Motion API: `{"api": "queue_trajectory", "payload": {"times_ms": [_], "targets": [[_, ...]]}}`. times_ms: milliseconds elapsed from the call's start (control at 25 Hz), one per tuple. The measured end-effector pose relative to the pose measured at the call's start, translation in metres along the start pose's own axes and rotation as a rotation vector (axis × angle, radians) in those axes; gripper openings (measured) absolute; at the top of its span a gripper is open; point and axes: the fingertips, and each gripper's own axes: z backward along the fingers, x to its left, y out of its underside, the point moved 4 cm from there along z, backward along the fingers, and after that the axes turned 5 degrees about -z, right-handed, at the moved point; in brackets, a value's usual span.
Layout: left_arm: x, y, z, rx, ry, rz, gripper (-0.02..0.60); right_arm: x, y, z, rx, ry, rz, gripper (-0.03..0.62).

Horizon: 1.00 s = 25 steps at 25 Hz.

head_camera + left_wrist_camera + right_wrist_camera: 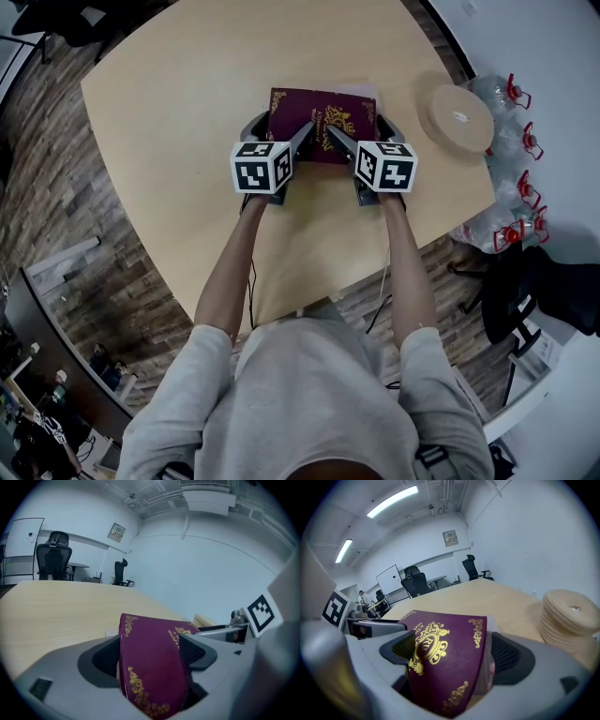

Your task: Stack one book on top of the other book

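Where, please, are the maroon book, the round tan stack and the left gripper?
maroon book (319, 108): head view, middle of its cover.
round tan stack (569, 616): right gripper view, its ribbed side.
left gripper (150, 653): left gripper view, midway between its jaws.

Bright, even indoor light falls from ceiling strips (392, 500) (two glow in the right gripper view), leaving only faint shadows on the pale table (187, 112). Both gripper views bulge strongly and fade to black at their corners. The maroon book (445, 667), close to each lens, looks slightly soft, its gilt catching a mild sheen.
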Motion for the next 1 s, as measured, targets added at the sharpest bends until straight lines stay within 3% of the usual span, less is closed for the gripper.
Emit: {"api": "queue_trajectory", "payload": {"times_ms": [240,600,800,1000], "targets": [[-0.002,-0.016,0.023,-0.023,0.007,-0.041,0.388,0.001,-0.008,0.022,-0.047,0.017,0.032,0.499],[-0.028,-0.062,0.081,-0.15,0.022,-0.125,0.387,0.02,-0.01,0.073,-0.156,0.023,0.087,0.458],[-0.048,-0.061,0.105,-0.161,0.038,-0.143,0.374,0.033,-0.005,0.1,-0.183,0.013,0.112,0.424],[-0.065,-0.052,0.123,-0.153,0.051,-0.169,0.317,0.043,-0.004,0.126,-0.216,0.012,0.117,0.375]]}}
